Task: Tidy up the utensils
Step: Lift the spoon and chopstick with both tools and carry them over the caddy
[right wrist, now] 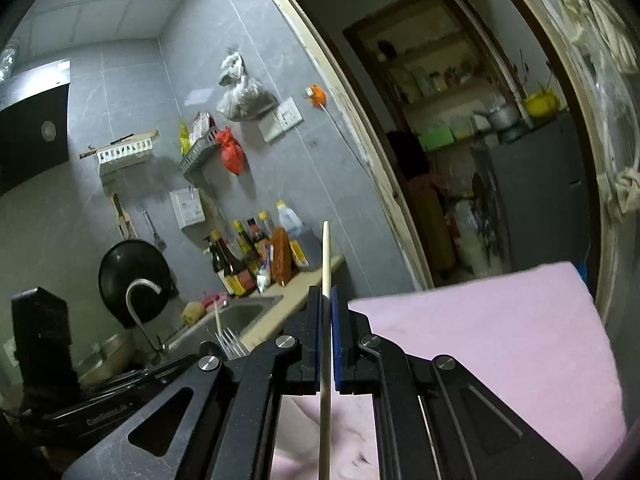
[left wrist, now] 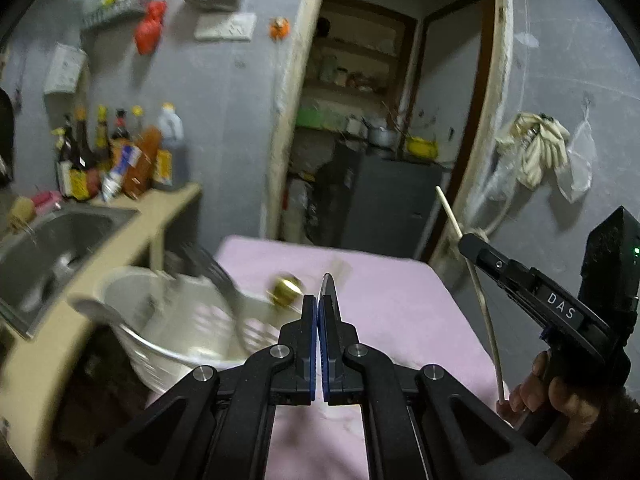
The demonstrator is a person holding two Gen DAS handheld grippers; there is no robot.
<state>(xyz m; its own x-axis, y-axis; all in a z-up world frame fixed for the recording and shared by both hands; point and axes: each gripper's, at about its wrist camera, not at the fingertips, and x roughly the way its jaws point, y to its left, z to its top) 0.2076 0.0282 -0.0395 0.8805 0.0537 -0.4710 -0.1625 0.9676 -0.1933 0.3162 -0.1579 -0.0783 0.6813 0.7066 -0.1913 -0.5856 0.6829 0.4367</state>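
Observation:
My left gripper (left wrist: 318, 304) is shut on a thin dark pointed utensil (left wrist: 329, 286), seen edge-on above the pink cloth (left wrist: 400, 300); I cannot tell which kind it is. My right gripper (right wrist: 326, 294) is shut on a pale wooden chopstick (right wrist: 325, 252) that points up past its fingers. In the left wrist view the right gripper (left wrist: 470, 244) hangs at the right with the chopstick (left wrist: 448, 212) in it and a hand (left wrist: 532, 384) on its grip. A white basket (left wrist: 132, 344) with blurred forks stands at the cloth's left edge. Fork tines (right wrist: 230, 342) show by the left gripper (right wrist: 120, 408).
A small gold object (left wrist: 286, 290) lies on the cloth beyond the basket. A steel sink (left wrist: 60, 236) with a tap (right wrist: 140, 304) sits in the counter at the left, sauce bottles (left wrist: 120, 152) behind it. An open doorway (left wrist: 380, 140) lies ahead.

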